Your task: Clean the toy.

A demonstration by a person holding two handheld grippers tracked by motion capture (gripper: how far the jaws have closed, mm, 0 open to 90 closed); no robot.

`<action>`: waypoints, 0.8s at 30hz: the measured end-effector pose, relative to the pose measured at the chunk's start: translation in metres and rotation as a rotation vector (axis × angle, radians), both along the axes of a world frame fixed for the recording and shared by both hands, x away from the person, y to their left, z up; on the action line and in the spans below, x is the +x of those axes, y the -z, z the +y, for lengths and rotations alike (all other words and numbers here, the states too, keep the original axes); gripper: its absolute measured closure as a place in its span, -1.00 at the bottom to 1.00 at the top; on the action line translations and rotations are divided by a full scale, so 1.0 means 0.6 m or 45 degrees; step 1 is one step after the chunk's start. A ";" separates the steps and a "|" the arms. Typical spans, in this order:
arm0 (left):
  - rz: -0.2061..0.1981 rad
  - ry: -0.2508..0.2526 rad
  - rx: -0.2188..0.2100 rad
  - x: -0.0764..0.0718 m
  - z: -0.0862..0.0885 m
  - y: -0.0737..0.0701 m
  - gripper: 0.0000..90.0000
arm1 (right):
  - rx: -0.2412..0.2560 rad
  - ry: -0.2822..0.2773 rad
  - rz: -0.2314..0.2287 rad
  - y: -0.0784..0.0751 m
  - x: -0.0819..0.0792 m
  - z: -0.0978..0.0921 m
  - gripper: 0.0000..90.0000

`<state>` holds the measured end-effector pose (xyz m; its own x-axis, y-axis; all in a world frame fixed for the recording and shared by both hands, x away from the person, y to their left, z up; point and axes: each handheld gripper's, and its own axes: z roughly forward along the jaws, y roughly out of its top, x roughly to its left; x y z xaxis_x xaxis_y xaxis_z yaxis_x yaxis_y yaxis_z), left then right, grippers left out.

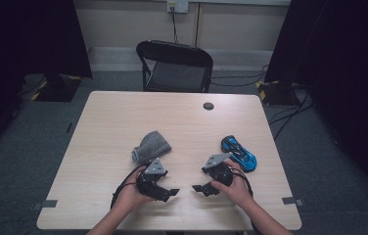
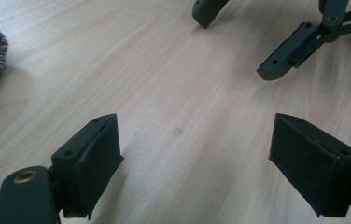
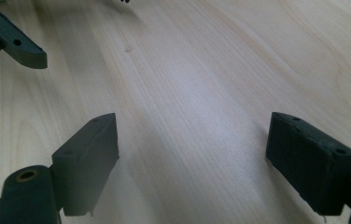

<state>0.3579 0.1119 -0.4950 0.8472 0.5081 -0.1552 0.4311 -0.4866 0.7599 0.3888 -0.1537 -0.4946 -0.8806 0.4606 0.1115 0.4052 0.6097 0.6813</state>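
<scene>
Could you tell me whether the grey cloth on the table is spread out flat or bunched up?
Bunched up. In the high view the grey cloth sits as a crumpled heap on the table, just beyond the left gripper, untouched.

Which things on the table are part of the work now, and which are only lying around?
Part of the work:
- grey cloth, nearest the left gripper
- blue toy car, nearest the right gripper
Both grippers have open jaws holding nothing.

Lying about:
- small dark round thing at the table's far edge
- black folding chair behind the table
</scene>
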 end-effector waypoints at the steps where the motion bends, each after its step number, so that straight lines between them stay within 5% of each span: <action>1: -0.003 0.005 0.007 -0.001 -0.001 0.002 -0.65 | 0.002 -0.002 -0.007 0.001 -0.001 0.000 -0.64; 7: -0.013 0.017 0.034 -0.003 -0.003 0.012 -0.65 | 0.000 -0.014 -0.135 0.012 -0.014 -0.001 -0.66; 24: -0.104 0.082 0.142 -0.008 -0.009 0.013 -0.73 | 0.009 0.013 -0.142 0.015 -0.016 -0.002 -0.69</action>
